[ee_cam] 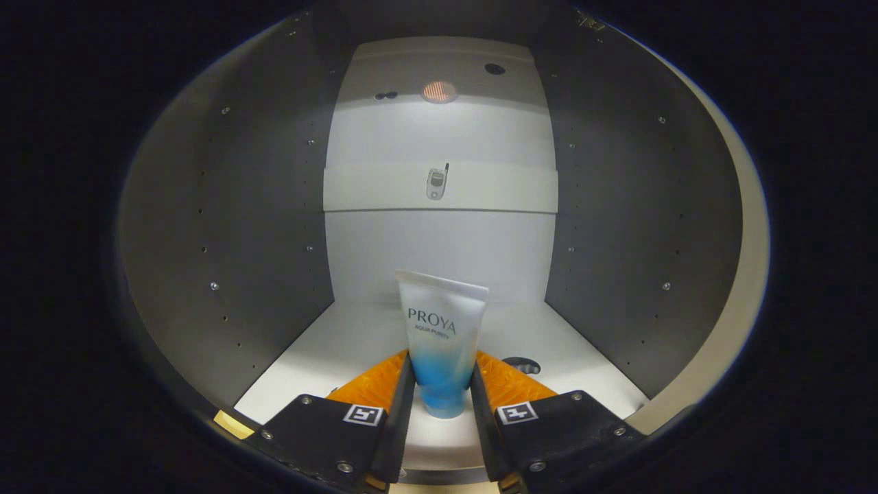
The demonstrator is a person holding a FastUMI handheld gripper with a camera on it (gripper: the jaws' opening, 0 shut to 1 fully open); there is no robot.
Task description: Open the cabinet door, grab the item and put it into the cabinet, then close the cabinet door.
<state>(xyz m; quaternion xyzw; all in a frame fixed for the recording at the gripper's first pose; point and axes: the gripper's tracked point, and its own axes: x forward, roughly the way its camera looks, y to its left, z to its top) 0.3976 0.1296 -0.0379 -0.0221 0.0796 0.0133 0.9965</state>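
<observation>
A white and blue tube (pixel 441 336) stands upright, cap down, between my two fingers. My gripper (pixel 442 384) is shut on the tube, with both fingers pressed on its lower blue part. The gripper reaches inside the open cabinet, just above its white floor (pixel 322 357). Whether the tube's cap touches the floor I cannot tell. The cabinet's back wall (pixel 439 247) lies beyond the tube, and grey side walls (pixel 226 226) rise on either side.
A white shelf edge (pixel 439 189) crosses the back wall above the tube, with a small phone-shaped object (pixel 436 183) on it. A dark round spot (pixel 521 363) marks the floor right of the fingers. The right side wall (pixel 638 226) stands close.
</observation>
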